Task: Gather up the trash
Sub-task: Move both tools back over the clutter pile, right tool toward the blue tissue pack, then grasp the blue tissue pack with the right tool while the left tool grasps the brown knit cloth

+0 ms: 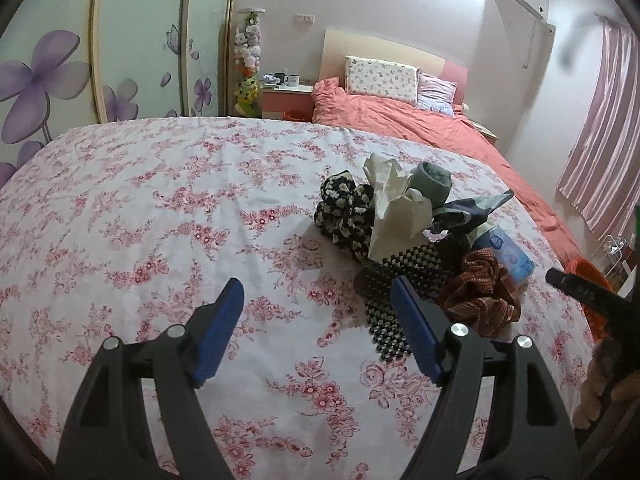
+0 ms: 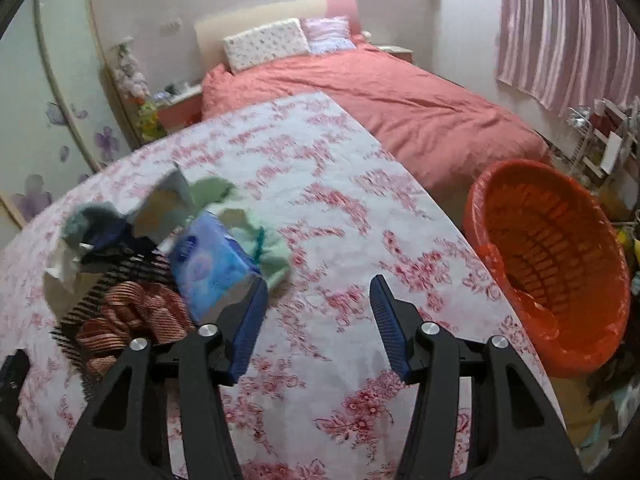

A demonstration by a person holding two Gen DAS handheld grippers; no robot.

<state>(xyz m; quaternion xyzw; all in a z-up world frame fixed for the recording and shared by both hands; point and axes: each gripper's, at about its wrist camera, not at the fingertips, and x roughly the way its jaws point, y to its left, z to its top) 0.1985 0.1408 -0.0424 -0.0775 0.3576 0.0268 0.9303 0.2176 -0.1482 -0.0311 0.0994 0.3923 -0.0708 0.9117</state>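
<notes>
Now both grippers hanging spread, empty. Tissue sitting in clutter pile on tabletop, ahead-right of left gripper, ahead-left of right gripper. Bin lying right of right gripper. Left gripper looking nearer to tissue.

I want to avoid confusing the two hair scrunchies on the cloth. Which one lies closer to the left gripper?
The rust-orange striped scrunchie, just right of the left gripper. The black scrunchie with cream flowers lies farther back, beside the crumpled tissue.

R gripper fingers apart, empty, over floral sheet; orange bin at right.
</notes>
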